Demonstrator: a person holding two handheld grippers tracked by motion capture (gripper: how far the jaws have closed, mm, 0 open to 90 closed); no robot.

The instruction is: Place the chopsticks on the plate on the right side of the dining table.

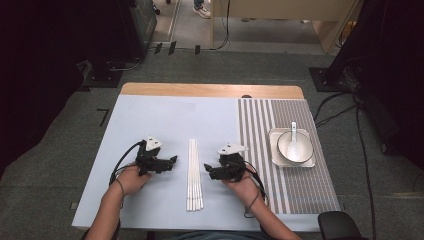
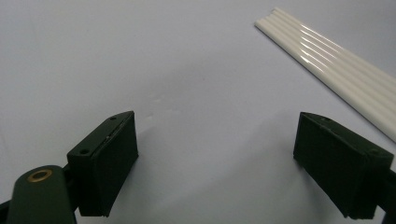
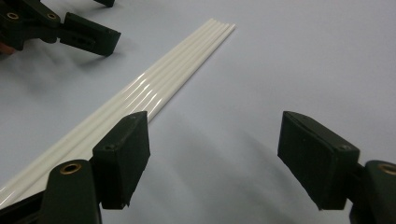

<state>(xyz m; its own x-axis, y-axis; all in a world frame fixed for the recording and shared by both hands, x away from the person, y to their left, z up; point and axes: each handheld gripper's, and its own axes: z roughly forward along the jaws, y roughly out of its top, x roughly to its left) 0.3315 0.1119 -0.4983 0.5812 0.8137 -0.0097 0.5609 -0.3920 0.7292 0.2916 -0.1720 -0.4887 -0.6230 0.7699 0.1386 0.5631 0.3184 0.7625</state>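
Several white chopsticks lie side by side in a row on the pale blue mat, running front to back between my two hands. My left gripper rests just left of the row, jaws wide open with only bare mat between them; the chopsticks pass at that view's upper right. My right gripper sits just right of the row, open and holding nothing. The chopsticks run past its left jaw, and the left gripper shows beyond them.
A white bowl with a white spoon in it stands on a square white plate on the grey striped placemat at the right. The table's wooden far edge lies beyond the mat. Cables trail from both grippers.
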